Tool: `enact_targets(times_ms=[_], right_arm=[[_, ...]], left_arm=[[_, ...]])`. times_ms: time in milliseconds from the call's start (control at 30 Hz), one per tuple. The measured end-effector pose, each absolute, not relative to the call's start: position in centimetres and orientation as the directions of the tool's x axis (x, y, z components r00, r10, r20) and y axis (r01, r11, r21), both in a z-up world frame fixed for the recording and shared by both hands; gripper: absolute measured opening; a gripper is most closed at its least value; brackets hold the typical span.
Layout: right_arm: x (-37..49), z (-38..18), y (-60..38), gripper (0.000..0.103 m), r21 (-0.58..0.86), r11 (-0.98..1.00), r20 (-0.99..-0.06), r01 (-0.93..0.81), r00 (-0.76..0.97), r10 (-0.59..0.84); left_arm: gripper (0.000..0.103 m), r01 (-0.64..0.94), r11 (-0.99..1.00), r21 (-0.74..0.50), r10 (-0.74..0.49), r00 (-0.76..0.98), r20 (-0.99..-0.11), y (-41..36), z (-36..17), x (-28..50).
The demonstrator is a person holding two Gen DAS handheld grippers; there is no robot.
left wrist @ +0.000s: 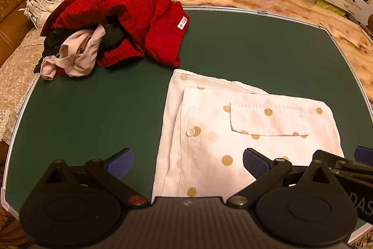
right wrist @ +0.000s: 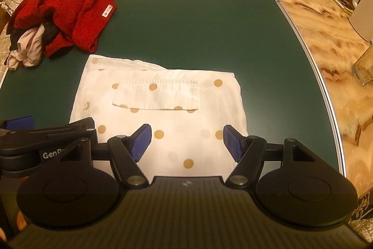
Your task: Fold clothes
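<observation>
A white garment with gold dots (left wrist: 244,130) lies folded flat on the green mat (left wrist: 93,97), with a pocket flap on top. It also shows in the right wrist view (right wrist: 163,104). My left gripper (left wrist: 187,165) is open and empty, just above the garment's near left part. My right gripper (right wrist: 186,140) is open and empty over the garment's near edge. The right gripper's blue pad shows at the right edge of the left wrist view (left wrist: 363,155). The left gripper shows at the left of the right wrist view (right wrist: 35,132).
A pile of clothes, red (left wrist: 139,22), pink (left wrist: 74,53) and black, sits at the mat's far left; it shows in the right wrist view (right wrist: 70,13) too. A marble tabletop (right wrist: 326,39) surrounds the mat. A glass (right wrist: 363,67) and a white jug (right wrist: 363,11) stand at the right.
</observation>
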State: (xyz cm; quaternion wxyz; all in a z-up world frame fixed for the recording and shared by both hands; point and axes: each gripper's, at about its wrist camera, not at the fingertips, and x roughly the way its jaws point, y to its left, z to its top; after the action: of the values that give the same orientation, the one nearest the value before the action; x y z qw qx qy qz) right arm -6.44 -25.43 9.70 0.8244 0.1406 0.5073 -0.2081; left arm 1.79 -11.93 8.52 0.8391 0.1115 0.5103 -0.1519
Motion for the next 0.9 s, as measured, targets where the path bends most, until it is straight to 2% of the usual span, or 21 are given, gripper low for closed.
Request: enact_targets(times_ms=[567, 900], right_arm=[[-8.7, 10.9, -23.8, 0.076, 0.022, 0.886, -0.884, 0.464, 0.423, -0.2], [-9.8, 10.9, -22.6, 0.076, 0.01, 0.895, -0.882, 0.445, 0.425, -0.201]], left_arm=[[0.102, 0.353, 0.936, -0.018, -0.174, 0.416, -0.893, -9.7, 9.4, -0.2], [0.102, 0.357, 0.934, 0.007, -0.158, 0.431, -0.889, -9.0, 9.6, -1.8]])
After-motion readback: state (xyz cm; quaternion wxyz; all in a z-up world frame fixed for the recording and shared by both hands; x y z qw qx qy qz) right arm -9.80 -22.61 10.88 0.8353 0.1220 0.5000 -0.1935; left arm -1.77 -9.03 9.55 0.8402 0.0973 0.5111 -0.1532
